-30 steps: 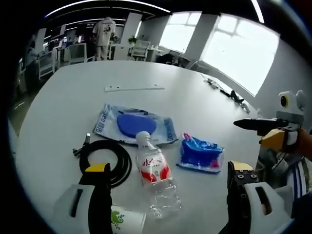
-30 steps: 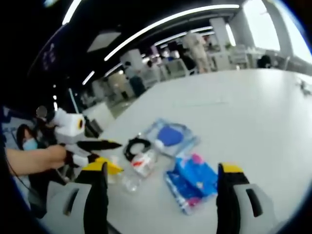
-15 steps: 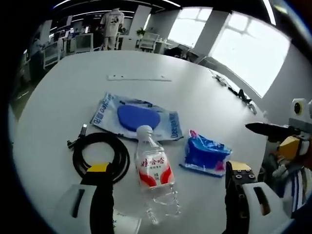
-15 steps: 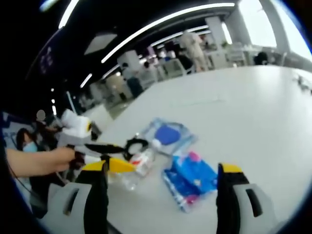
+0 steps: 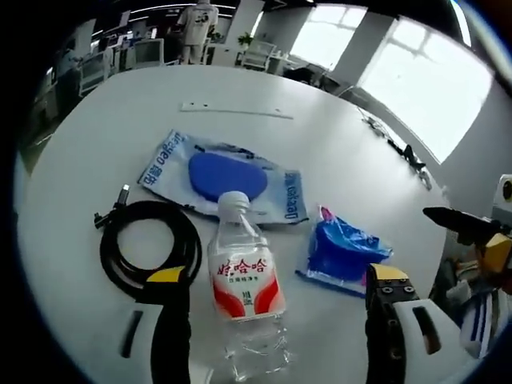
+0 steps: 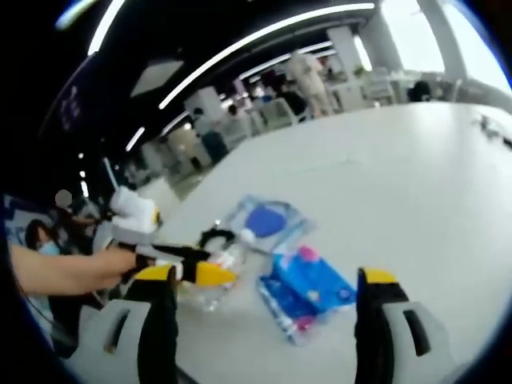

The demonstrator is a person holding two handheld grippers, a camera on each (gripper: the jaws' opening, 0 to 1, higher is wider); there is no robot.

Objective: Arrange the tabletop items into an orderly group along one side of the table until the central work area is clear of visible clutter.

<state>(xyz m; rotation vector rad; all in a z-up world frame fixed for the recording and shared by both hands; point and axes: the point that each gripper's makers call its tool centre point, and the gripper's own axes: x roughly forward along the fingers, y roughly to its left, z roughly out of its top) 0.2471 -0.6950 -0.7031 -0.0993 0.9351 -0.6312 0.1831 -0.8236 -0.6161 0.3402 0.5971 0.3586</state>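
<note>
1. The left gripper (image 5: 272, 276) has its jaws spread wide with nothing between them; they hang over a clear water bottle (image 5: 245, 292) with a red-and-white label, lying on the white table (image 5: 72, 160), its cap pointing away from the camera.
2. The right gripper (image 6: 268, 276) also holds its jaws apart and empty (a blue plastic packet (image 6: 306, 286) lies on the table between them in the right gripper view).
3. Just left of the bottle lies a coiled black cable (image 5: 148, 244); to its right, that blue packet (image 5: 342, 252).
4. Beyond the bottle's cap, a flat clear pouch (image 5: 220, 180) holds a blue oval piece.
5. Farther off, a thin white strip (image 5: 234, 110) lies alone.
6. In the right gripper view, a hand (image 6: 112, 264) holds the left gripper near the bottle (image 6: 220, 276).
</note>
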